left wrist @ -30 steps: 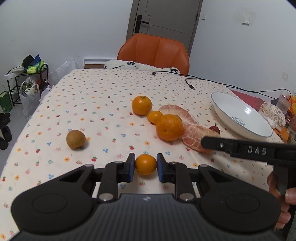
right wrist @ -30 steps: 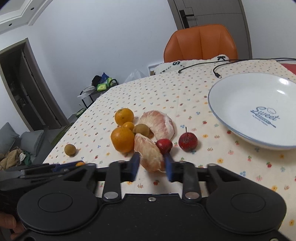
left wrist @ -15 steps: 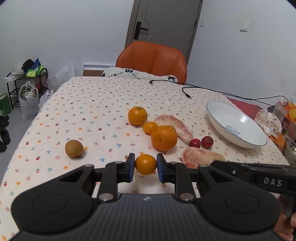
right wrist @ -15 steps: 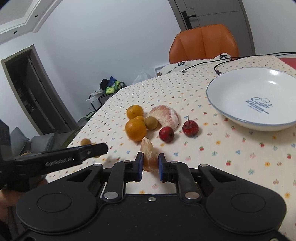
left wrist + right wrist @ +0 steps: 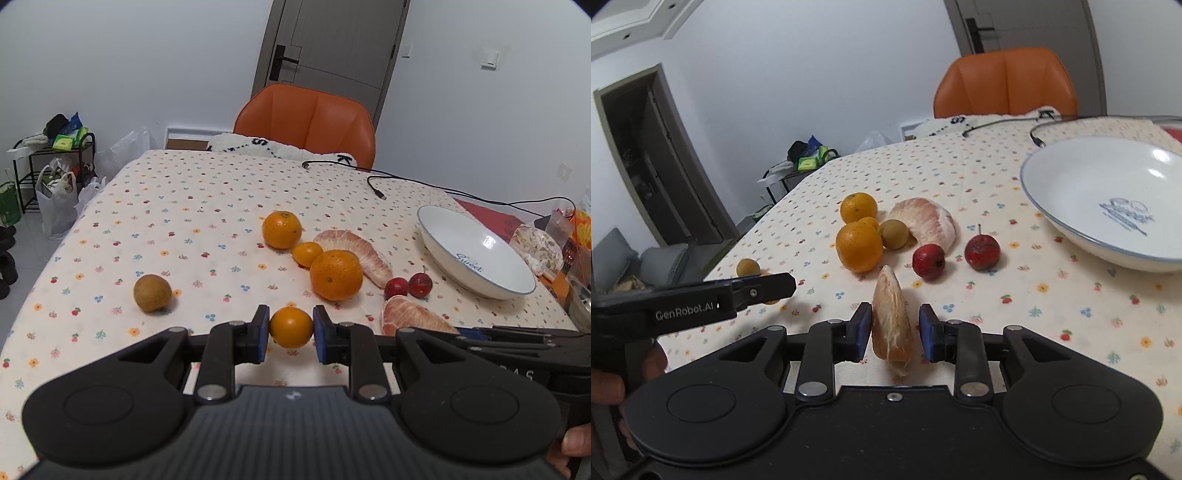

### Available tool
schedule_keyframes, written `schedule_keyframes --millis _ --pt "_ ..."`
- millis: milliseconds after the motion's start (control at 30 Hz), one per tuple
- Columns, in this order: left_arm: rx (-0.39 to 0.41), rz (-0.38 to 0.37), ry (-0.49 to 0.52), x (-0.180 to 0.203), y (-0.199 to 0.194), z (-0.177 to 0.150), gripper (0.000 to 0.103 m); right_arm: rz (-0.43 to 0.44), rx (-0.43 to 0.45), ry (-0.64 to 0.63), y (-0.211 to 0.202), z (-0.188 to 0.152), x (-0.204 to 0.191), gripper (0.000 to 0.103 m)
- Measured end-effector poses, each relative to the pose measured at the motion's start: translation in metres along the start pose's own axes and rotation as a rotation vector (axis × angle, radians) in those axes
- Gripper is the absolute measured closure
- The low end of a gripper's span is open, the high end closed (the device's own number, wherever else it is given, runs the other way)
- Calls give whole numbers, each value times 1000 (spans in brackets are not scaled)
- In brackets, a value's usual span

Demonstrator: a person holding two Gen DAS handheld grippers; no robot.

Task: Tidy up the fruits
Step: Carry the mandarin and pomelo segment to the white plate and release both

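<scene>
**Both grippers loaded, bowl empty**

Left gripper [image 5: 291, 332]: pads clamped on a small mandarin [image 5: 290, 326], gripped across its widest part so it can't roll out. It looks lifted off the tablecloth [image 5: 177, 221], near edge.

Right gripper [image 5: 894, 328]: pomelo segment [image 5: 892, 325] stands on edge between the pads. Left pad touches it; there's a visible gap at the right pad, so the jaws are a bit apart, loose hold at best. I can't tell whether it rests on the cloth.

Rest of the fruit sits mid-table in a cluster: two oranges [image 5: 336, 275], a second small mandarin [image 5: 306, 253], a big pomelo piece [image 5: 354, 249], two red fruits [image 5: 981, 252], a brown fruit [image 5: 894, 233]. Another brown one [image 5: 152, 292] lies alone, well left.

White bowl [image 5: 1071, 221] far right, nothing in it. Likely the drop target; both loads face that way. Right gripper should close tighter before lifting, since soft flesh will slip or tear.
</scene>
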State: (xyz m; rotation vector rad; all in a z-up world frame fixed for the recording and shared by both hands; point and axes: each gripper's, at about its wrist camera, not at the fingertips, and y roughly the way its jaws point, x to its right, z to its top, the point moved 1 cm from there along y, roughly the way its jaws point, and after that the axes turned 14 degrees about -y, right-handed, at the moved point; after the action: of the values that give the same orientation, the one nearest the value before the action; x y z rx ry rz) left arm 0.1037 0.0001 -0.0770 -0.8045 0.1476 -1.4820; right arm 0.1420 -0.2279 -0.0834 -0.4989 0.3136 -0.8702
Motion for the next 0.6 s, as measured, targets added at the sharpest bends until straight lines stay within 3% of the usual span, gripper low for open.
schedule_keyframes --millis 67,100,600 --pt "4 9 0 -2 2 0 80 -9 -3 -28 1 0 -3 75" --pt "0 8 -3 -2 3 0 80 -7 -5 -27 0 1 -3 82" --pt "5 -34 68 40 1 1 80 -27 107 56 -43 0 33 83"
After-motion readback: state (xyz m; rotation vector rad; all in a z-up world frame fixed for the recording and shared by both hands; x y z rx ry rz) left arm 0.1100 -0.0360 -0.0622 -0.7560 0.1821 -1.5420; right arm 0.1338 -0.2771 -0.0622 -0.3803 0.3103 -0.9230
